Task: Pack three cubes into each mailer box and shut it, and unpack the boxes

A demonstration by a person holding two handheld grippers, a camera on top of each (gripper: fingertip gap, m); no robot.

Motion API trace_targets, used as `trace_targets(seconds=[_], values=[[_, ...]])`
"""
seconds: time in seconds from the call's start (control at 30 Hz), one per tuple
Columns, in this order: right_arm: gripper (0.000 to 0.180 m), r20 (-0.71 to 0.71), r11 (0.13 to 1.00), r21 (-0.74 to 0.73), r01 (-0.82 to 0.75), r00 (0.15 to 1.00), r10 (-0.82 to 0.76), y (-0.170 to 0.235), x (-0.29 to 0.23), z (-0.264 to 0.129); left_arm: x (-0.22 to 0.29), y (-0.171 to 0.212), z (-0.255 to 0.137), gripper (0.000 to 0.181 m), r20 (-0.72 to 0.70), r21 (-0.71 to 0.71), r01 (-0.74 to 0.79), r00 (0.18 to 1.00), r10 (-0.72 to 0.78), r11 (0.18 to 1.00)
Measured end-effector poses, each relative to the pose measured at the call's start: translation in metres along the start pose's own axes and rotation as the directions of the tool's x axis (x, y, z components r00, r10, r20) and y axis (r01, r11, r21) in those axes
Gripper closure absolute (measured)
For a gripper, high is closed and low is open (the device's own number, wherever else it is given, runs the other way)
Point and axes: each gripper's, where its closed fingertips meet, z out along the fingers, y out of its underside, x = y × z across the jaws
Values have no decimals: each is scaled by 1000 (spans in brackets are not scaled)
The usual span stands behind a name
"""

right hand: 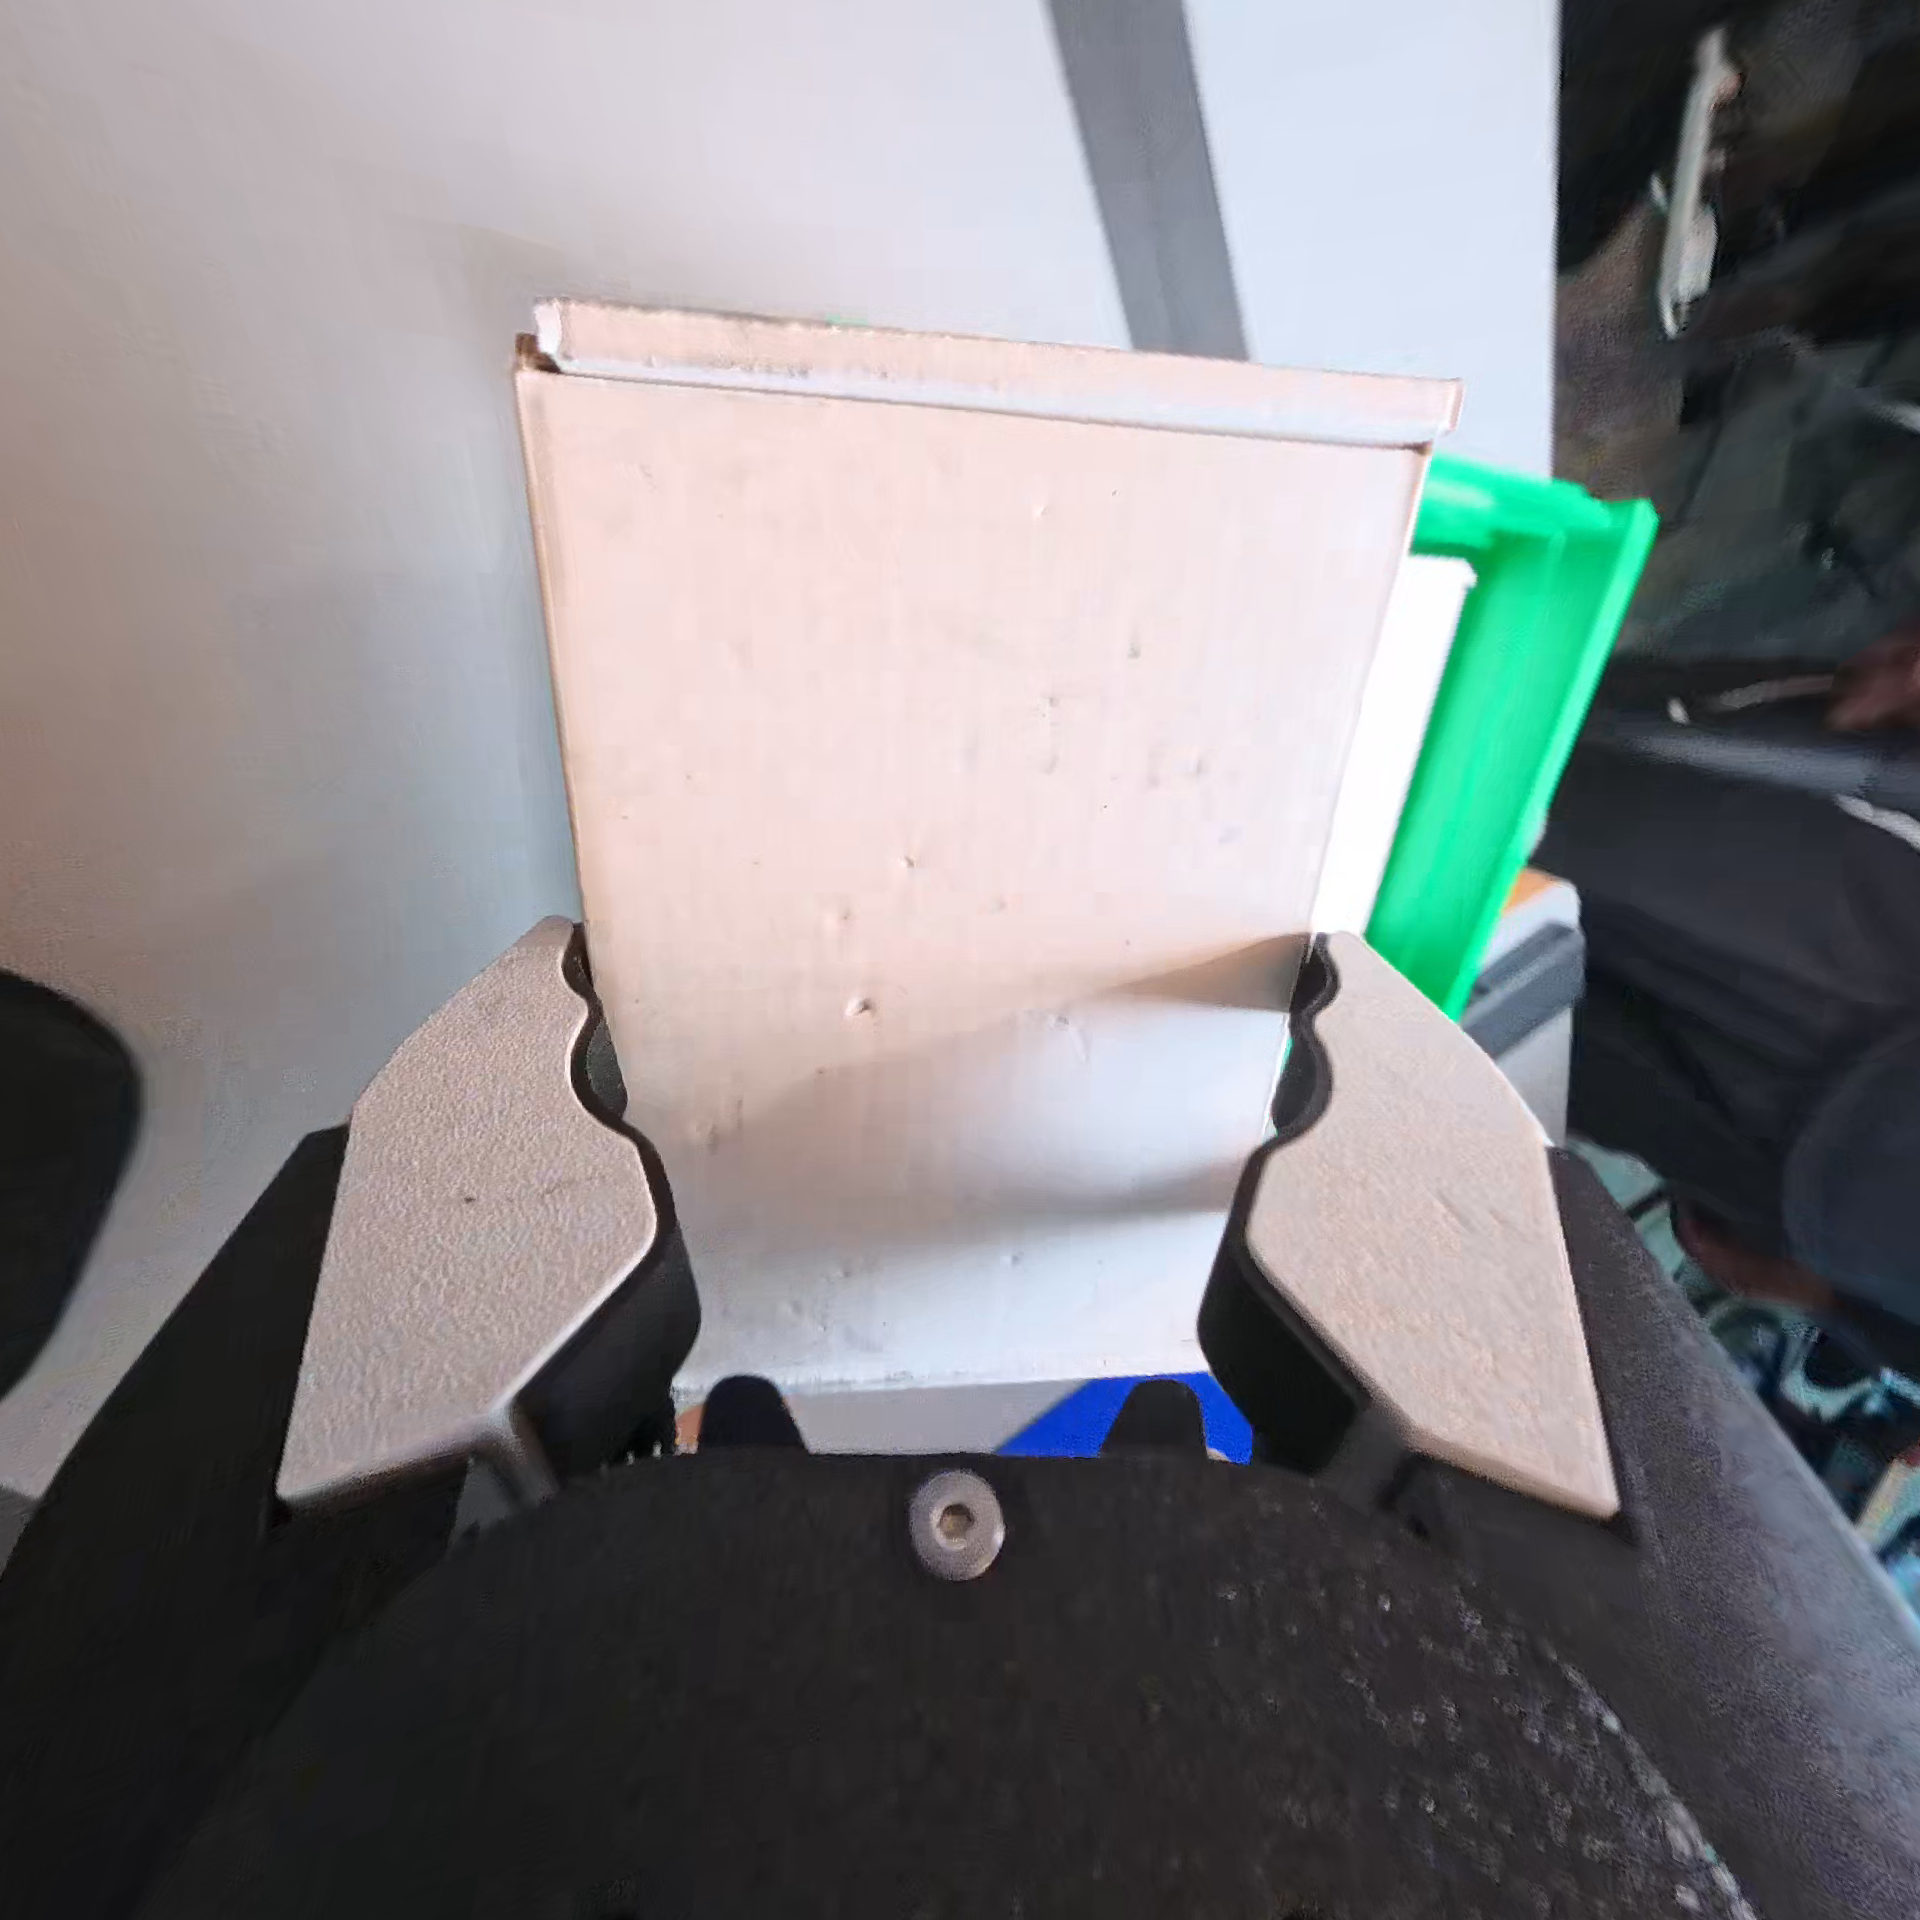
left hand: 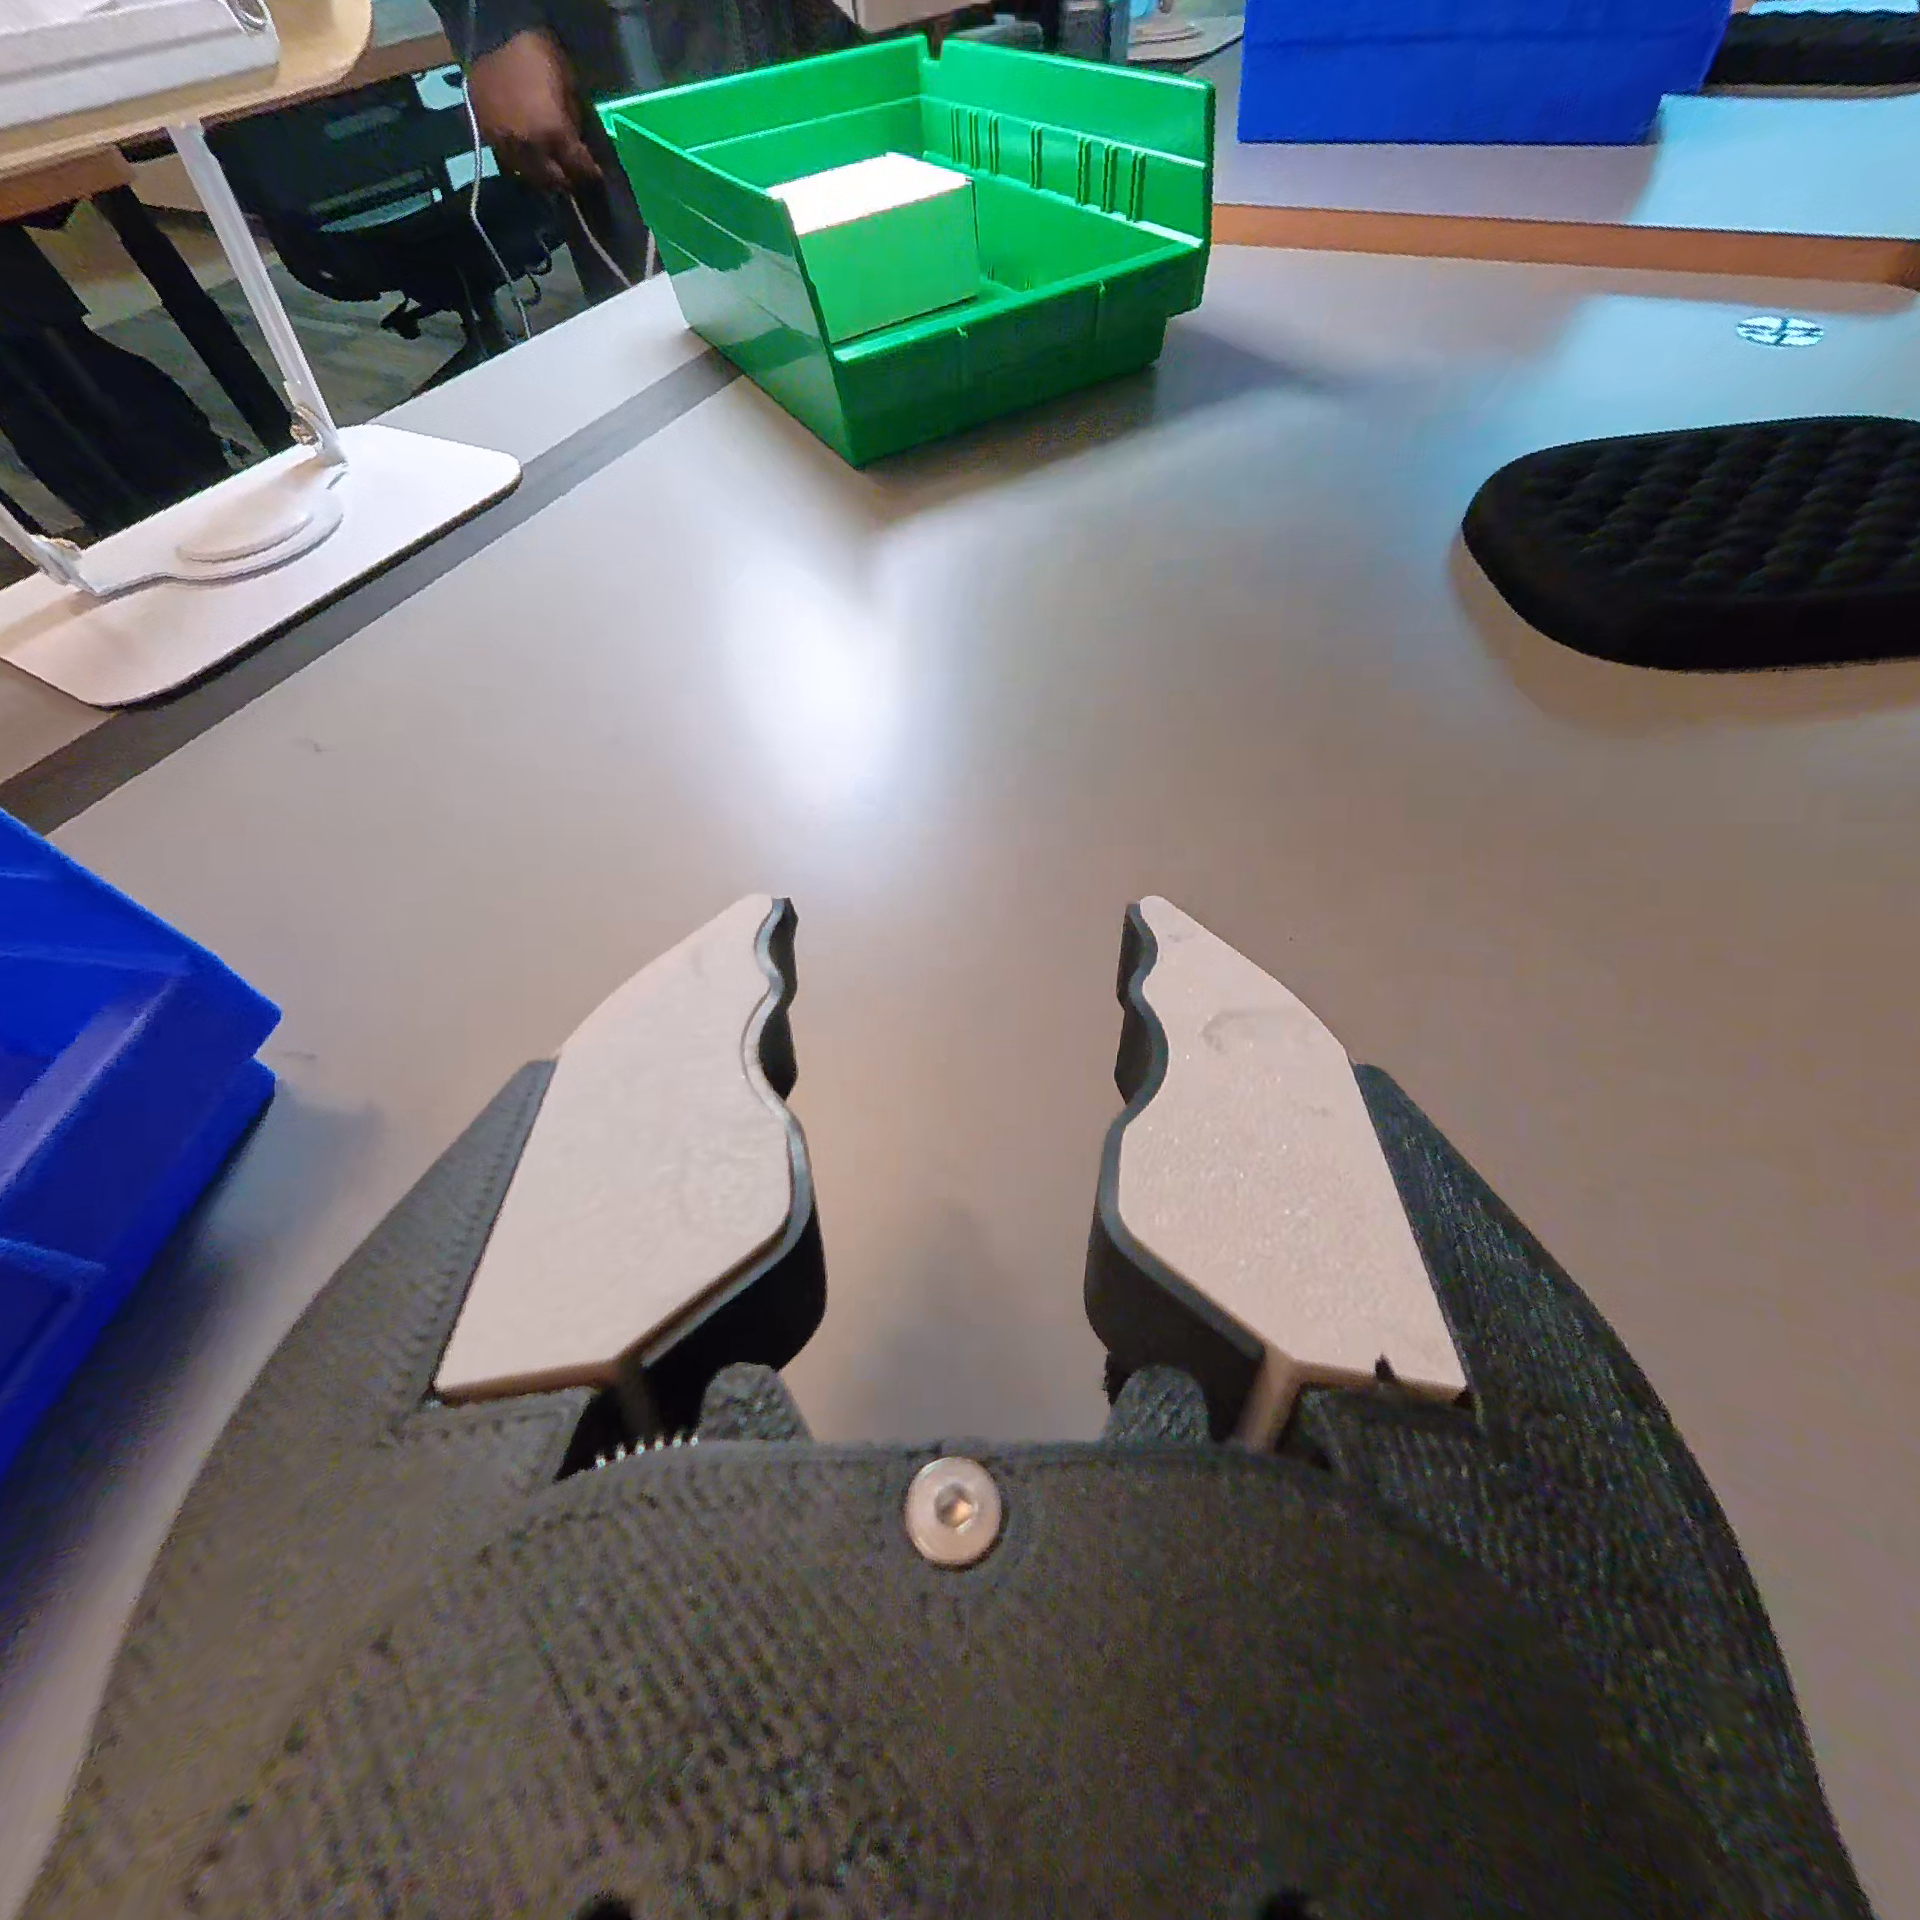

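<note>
Two grippers show, one per wrist view. The left gripper (left hand: 958, 914) hangs over the bare grey tabletop (left hand: 1039, 675), its grey-plated fingers (left hand: 665, 1122) spread apart with nothing between them. Well ahead of it stands a green plastic bin (left hand: 914, 270) with a closed white cardboard mailer box (left hand: 883, 244) inside, against the bin's left wall. A blue plastic bin (left hand: 104, 1122) sits at the near left edge, a black textured pad (left hand: 1704, 540) lies to the right, and a white stand base (left hand: 239, 561) rests at the far left. The right gripper (right hand: 940, 971) has its fingers (right hand: 478, 1174) clamped on the sides of a second white cardboard mailer box (right hand: 956, 779), which looks closed and is held above the tabletop, with the green bin past its right edge.
</note>
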Motion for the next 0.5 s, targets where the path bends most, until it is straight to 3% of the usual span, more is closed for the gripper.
trace_targets(seconds=[0.2,0.5], values=[[56,-40,990,-66,-125,992,123,36,79,37,-10,-7,-4,120,45,53,18,999,-20,998],[56,13,984,-101,-145,989,147,40,122,118,-29,-6,-5,121,94,83,60,993,-68,995]])
